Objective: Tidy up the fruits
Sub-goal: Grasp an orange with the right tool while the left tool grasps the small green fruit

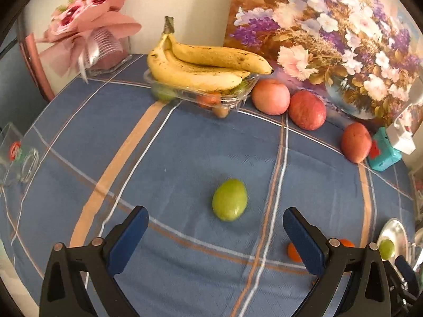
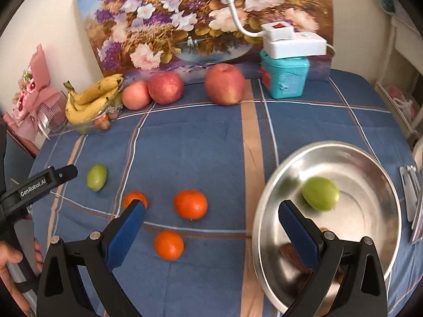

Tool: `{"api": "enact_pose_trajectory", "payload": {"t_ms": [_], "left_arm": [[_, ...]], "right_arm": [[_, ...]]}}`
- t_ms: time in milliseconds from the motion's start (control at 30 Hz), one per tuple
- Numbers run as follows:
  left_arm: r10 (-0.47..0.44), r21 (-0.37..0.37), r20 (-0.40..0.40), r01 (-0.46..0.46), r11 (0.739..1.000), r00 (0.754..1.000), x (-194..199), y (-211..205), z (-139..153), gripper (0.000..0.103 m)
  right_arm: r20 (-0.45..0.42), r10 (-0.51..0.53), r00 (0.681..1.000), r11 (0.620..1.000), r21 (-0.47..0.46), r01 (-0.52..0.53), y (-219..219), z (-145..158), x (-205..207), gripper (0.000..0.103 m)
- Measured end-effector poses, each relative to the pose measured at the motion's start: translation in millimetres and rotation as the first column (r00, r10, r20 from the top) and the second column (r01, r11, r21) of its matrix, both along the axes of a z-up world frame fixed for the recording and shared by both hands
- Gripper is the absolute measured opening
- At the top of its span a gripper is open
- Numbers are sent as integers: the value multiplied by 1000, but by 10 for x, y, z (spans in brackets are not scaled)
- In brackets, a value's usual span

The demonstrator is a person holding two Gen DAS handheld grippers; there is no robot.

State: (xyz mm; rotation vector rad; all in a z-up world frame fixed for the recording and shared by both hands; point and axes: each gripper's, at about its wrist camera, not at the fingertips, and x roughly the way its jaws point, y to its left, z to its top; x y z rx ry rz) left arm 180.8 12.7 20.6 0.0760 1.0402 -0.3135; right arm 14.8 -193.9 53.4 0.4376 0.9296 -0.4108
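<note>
A green fruit (image 1: 229, 200) lies alone on the blue cloth (image 1: 185, 145), just in front of the left claw (image 1: 215, 233). That claw is spread wide and holds nothing. The fruit sits near the middle of the gap, a bit ahead of the tips. I think the step in hand is picking up this green fruit. The next move would be to slide the claw forward so a finger (image 1: 132, 235) comes to each side, then squeeze gently. The fruit is round and may roll if one finger bumps it first.

The right claw (image 2: 211, 216) is spread wide too and holds nothing. It hangs by the silver bowl (image 2: 370, 237), its right finger over the near rim. A second green fruit (image 2: 320, 193) lies in the bowl already. So I think the bowl is where the fruits go, and the job has only just begun.

Three oranges (image 2: 190, 204) lie on the cloth between the first green fruit and the bowl. A carried fruit should go over them, not through them.

Three apples (image 2: 224, 84) and the bananas (image 1: 201, 63) on a clear tray sit far back by the flower picture (image 1: 330, 26). The middle of the cloth is open, so there is room to move. The bowl sits near the table's right edge, close to some metal tools (image 2: 409, 192), so go softly there.
</note>
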Motion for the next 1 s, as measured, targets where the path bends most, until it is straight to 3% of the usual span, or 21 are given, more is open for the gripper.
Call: {"api": "enact_pose_trajectory", "payload": {"t_ms": [100, 167, 300, 433, 500, 567, 733, 800, 1000], "left_arm": [[-20, -14, -38, 20, 1000, 999, 150, -52, -151, 100], [-33, -30, -84, 31, 999, 996, 224, -87, -272, 90], [-37, -35, -139, 33, 999, 990, 299, -149, -459, 82], [-21, -59, -165, 11, 998, 986, 353, -146, -549, 61], [-17, -79, -182, 2, 997, 983, 366, -140, -578, 52], [-18, -105, -189, -2, 995, 982, 359, -141, -573, 43], [34, -107, -200, -57, 993, 979, 203, -142, -558, 43], [49, -109, -200, -72, 991, 979, 137, -118, -562, 43], [85, -106, -197, -107, 989, 977, -3, -59, -501, 43]], "right_arm": [[-21, 4, 1000, 1000, 10, -4, 5, -116, 129, 101], [-33, 12, 999, 1000, 17, -11, 24, -184, 194, 100], [-53, 30, 998, 999, 22, -29, 71, -310, 311, 89], [-76, 40, 996, 998, 49, -36, 92, -465, 380, 84], [-86, 41, 995, 997, 68, -36, 88, -531, 397, 72], [-90, 37, 995, 997, 78, -30, 82, -570, 396, 72], [-70, 26, 997, 996, 91, -19, 102, -617, 392, 61], [-70, 26, 997, 994, 106, -19, 114, -643, 391, 49], [-61, 28, 998, 992, 124, -20, 168, -661, 351, 41]]}}
